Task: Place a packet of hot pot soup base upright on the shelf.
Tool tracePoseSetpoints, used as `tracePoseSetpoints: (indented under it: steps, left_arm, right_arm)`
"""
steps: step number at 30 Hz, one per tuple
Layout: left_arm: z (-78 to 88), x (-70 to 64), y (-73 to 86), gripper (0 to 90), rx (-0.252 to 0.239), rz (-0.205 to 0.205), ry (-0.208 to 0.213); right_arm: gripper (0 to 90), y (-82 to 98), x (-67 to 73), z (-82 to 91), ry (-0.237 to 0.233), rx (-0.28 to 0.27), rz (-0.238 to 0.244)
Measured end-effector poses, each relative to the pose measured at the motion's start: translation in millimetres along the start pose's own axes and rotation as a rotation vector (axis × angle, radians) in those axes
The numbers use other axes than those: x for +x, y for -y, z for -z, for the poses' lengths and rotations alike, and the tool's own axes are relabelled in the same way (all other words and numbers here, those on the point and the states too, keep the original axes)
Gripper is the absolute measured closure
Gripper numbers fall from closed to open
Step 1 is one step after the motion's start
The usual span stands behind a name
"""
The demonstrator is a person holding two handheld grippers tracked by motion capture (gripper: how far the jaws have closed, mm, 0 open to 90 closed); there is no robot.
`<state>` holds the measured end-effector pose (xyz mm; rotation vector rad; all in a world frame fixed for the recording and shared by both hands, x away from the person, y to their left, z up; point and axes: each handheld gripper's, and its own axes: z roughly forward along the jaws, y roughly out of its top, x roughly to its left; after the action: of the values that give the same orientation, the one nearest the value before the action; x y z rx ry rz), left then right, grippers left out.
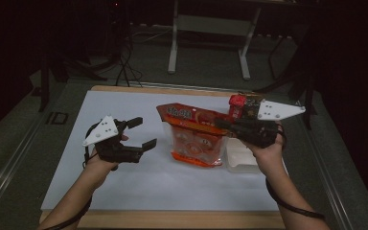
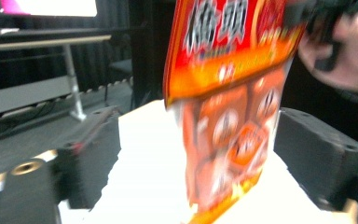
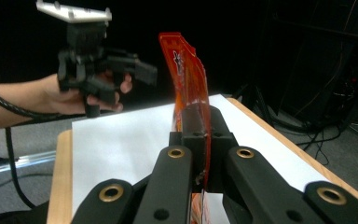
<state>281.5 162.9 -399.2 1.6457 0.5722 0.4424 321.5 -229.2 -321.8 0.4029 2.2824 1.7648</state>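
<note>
The snack bag [image 1: 194,136] — orange and red, with printed lettering on its top band — is held above the white table surface [image 1: 124,187], pinched at its upper right corner by the right gripper [image 1: 225,125], whose jaws are pressed together on the film. In the right gripper view the bag's edge [image 3: 189,88] is seen clamped between the two black jaws and rising upright from them. From that grip the bag hangs toward 7 o'clock, its lower edge just above or at the sheet; which of the two cannot be told. The left gripper [image 1: 141,132] is found at 9 o'clock of the bag, apart from it, with its jaws spread wide and no pad on the film; in the left gripper view the bag [image 2: 228,107] is seen ahead between the open jaws, blurred. A pale shallow tray [image 1: 242,160] lies at 4 o'clock of the bag, under the right hand [image 1: 268,155]. Open white surface is left at 6 and 12 o'clock — the wooden table edge [image 1: 172,219] runs along the near side.
</note>
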Motion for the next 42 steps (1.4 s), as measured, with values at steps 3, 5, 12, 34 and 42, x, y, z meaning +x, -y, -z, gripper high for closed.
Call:
tracePoseSetpoints:
  steps: [3, 5, 12, 34, 42]
  left_arm:
    - [-0.1, -2.7, 6.4, 8.6, 0.02, 0.001, 0.003]
    - [0.6, -4.8, 12.0, 2.7, 0.027, 0.009, 0.006]
    - [-0.6, -10.6, 30.7, 2.3, 0.058, 0.032, 0.019]
    - [15.2, -6.9, 81.8, 2.4, 0.105, 0.088, -0.007]
    - [13.1, -7.3, 89.8, 2.5, 0.116, 0.104, -0.008]
  right_arm:
    - [90.0, -3.7, -2.3, 6.6, 0.023, -0.012, 0.003]
    - [90.0, -9.5, -6.0, 16.9, 0.048, -0.031, -0.006]
    - [90.0, -22.1, -14.2, 42.6, 0.132, -0.073, -0.026]
    - [90.0, -0.8, -49.0, 121.5, 0.343, -0.068, -0.072]
    - [90.0, 17.5, -60.1, 123.8, 0.364, -0.062, -0.106]
